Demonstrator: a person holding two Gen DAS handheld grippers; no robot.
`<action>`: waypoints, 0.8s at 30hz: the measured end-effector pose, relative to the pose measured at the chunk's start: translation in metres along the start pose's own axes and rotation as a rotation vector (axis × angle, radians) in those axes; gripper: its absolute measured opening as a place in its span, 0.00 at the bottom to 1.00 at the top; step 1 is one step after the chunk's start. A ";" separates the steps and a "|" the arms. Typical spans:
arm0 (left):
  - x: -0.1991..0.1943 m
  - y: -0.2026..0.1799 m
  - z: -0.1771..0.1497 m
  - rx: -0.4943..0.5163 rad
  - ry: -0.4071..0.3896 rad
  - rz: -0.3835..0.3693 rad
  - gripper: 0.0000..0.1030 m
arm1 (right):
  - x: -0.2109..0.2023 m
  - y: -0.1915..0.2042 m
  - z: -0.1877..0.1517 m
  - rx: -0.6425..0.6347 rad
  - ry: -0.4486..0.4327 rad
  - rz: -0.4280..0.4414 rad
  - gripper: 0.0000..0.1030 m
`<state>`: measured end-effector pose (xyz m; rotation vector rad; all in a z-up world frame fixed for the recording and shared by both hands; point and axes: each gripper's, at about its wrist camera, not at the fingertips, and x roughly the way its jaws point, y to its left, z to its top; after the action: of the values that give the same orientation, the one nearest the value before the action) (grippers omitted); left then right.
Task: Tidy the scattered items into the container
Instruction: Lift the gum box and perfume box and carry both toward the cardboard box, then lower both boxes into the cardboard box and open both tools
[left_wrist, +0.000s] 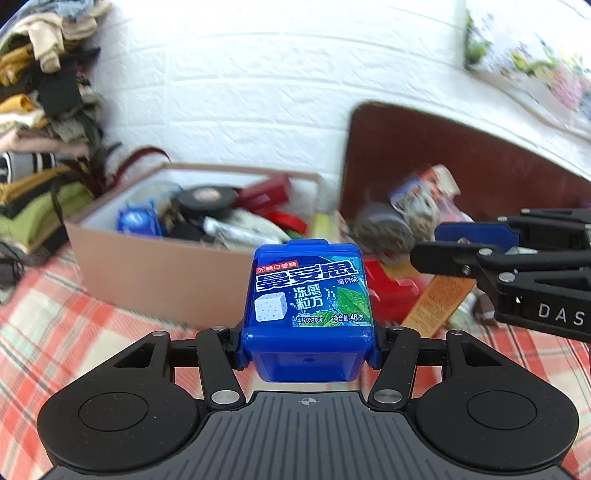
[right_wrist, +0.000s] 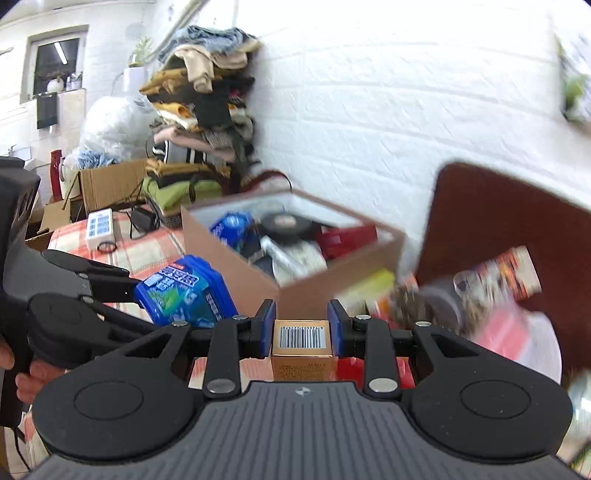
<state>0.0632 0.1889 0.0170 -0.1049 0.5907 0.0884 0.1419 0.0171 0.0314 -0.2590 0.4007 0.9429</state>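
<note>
Blue gum box (left_wrist: 309, 314), centre frame, clamped between the left hand-held gripper's (left_wrist: 309, 345) pads. Small orange carton (right_wrist: 301, 343), barcode up, pinched by the right hand-held gripper (right_wrist: 301, 334). Beyond, upper centre, the cardboard container (left_wrist: 147, 273) on the checked bench (left_wrist: 66, 332).

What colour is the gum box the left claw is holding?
Blue, with a green leaf picture: the gum box, best in the left wrist view.
</note>
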 end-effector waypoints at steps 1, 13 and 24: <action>0.002 0.005 0.007 0.000 -0.006 0.004 0.55 | 0.005 0.001 0.008 -0.013 -0.007 0.001 0.33; 0.058 0.058 0.076 -0.021 -0.007 0.070 0.55 | 0.099 -0.009 0.071 -0.068 0.000 -0.011 0.33; 0.111 0.087 0.094 -0.033 0.025 0.086 0.56 | 0.171 -0.033 0.086 -0.012 0.029 0.020 0.33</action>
<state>0.1965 0.2921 0.0262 -0.1129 0.6188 0.1803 0.2767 0.1562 0.0342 -0.2801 0.4249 0.9619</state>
